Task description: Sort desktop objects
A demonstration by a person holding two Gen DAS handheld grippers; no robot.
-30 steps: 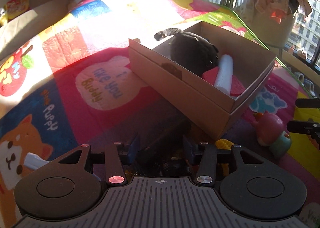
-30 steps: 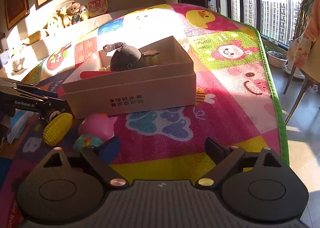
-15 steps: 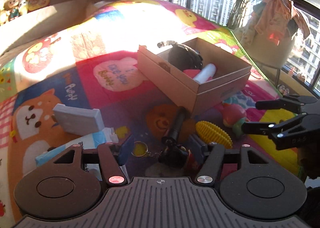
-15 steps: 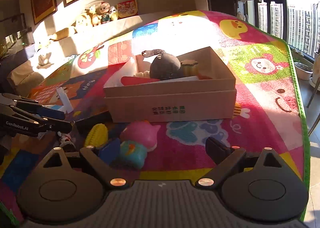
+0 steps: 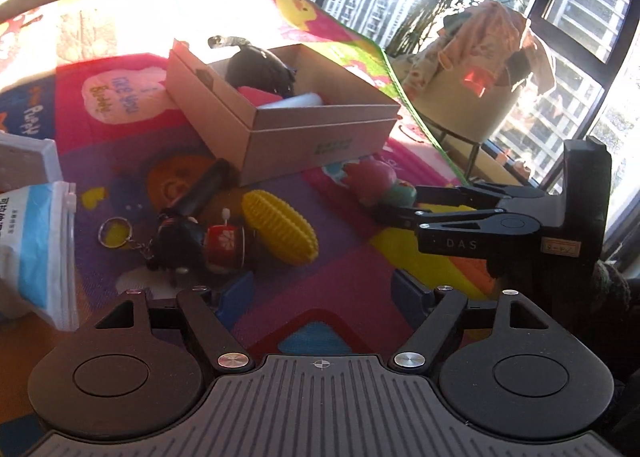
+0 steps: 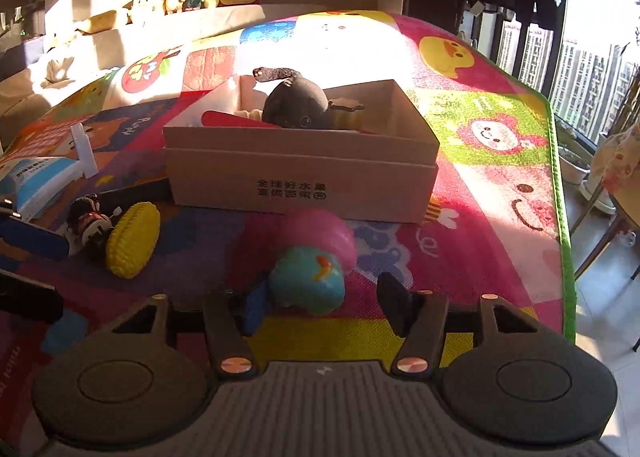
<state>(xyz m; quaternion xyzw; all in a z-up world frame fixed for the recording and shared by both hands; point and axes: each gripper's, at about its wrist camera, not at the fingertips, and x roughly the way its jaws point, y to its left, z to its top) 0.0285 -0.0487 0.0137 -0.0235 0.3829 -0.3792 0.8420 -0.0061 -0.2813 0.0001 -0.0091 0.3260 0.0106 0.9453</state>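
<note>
Sunlight falls across a bright cartoon play mat (image 6: 500,161) that serves as the surface, with tall windows on the right.

Nearest, the right tongs (image 6: 324,303) are closing, and the pink and teal toy (image 6: 310,257) lies between the fingers, closer to the left one; I cannot tell if the pads touch it yet. The toy is rounded, so I think it could squeeze out or roll to the right if the fingers meet it off centre.

The left tongs (image 5: 324,293) are opening and have nothing between them. Just beyond them lie a red and black figure (image 5: 200,241) with a key ring and a yellow ribbed ball (image 5: 280,233), touching or almost touching. A grasp there could take both things or push the ball away.

Farther, the cardboard box (image 6: 300,173) already holds a dark plush toy (image 6: 296,109).
</note>
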